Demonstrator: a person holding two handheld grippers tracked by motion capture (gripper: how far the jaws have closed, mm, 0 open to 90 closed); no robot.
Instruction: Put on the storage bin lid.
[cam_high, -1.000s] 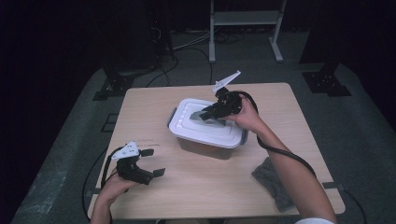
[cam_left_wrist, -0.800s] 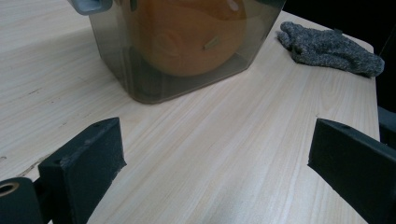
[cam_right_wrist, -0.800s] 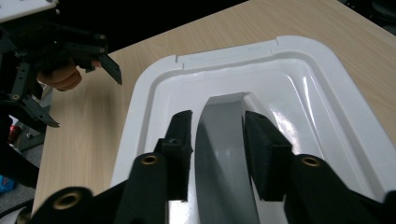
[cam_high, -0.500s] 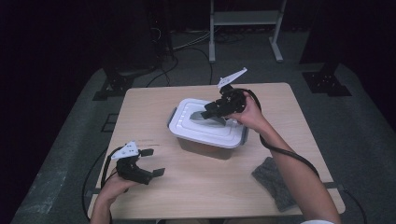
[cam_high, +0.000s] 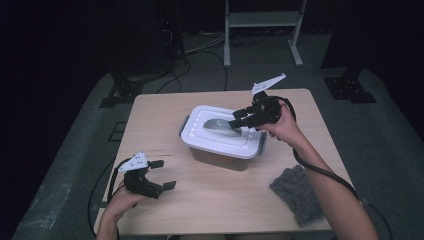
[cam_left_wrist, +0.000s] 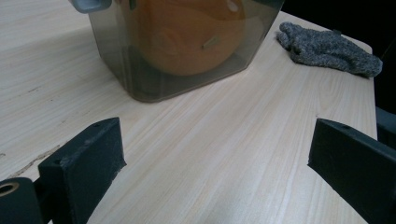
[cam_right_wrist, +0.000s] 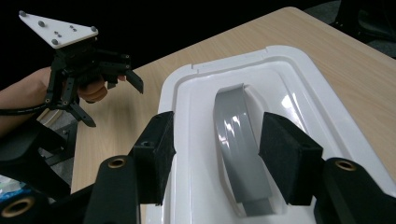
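While the left gripper (cam_high: 159, 175) waits wide open and holding nothing near the table's (cam_high: 210, 200) front edge, the lidded box (cam_high: 222, 142) sits mid-table with something orange inside. Beyond it, the right gripper (cam_right_wrist: 215, 149) has just been opening; its jaws straddle the grey handle (cam_right_wrist: 236, 135) without pressing it. Judging by that, the lid (cam_high: 200, 137) is on and the box is set down; what remains looks like backing away.
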